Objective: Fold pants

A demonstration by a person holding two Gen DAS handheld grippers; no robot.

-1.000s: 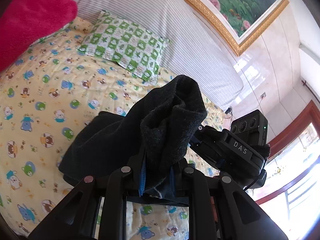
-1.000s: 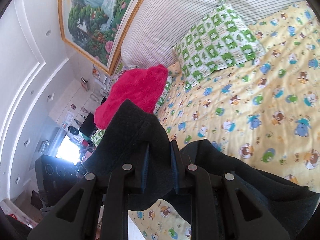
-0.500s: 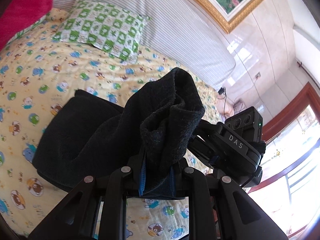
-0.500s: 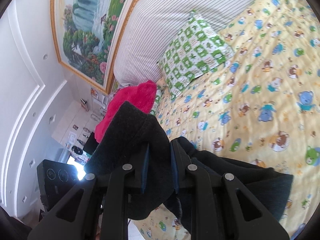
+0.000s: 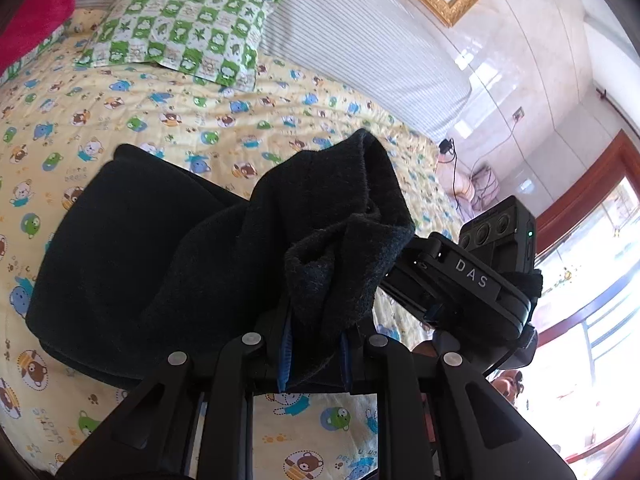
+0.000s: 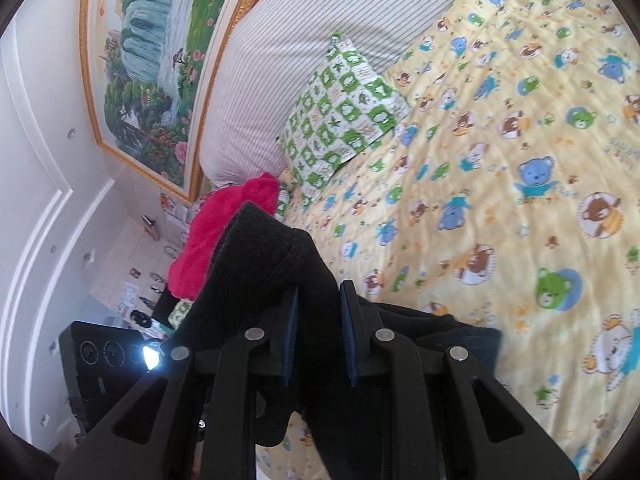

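The dark fleece pants (image 5: 132, 264) lie partly folded on the yellow cartoon-print bedspread (image 5: 120, 116). My left gripper (image 5: 314, 344) is shut on a bunched end of the pants, which stands up between its blue pads. My right gripper (image 6: 318, 336) is shut on the other corner of the same pants (image 6: 276, 280), held above the bed. The right gripper's body (image 5: 476, 280), marked DAS, shows just to the right in the left wrist view. The left gripper's body (image 6: 104, 364) shows at the lower left of the right wrist view.
A green checked pillow (image 5: 180, 36) and a striped bolster (image 5: 352, 36) lie at the head of the bed. A pink blanket (image 6: 224, 232) sits at the bed's far corner. A framed painting (image 6: 152, 60) hangs on the wall. A window (image 5: 592, 300) is at the right.
Both grippers have carried the held end of the pants forward over the bed. More of the pants now lies flat on the bedspread behind the fold.
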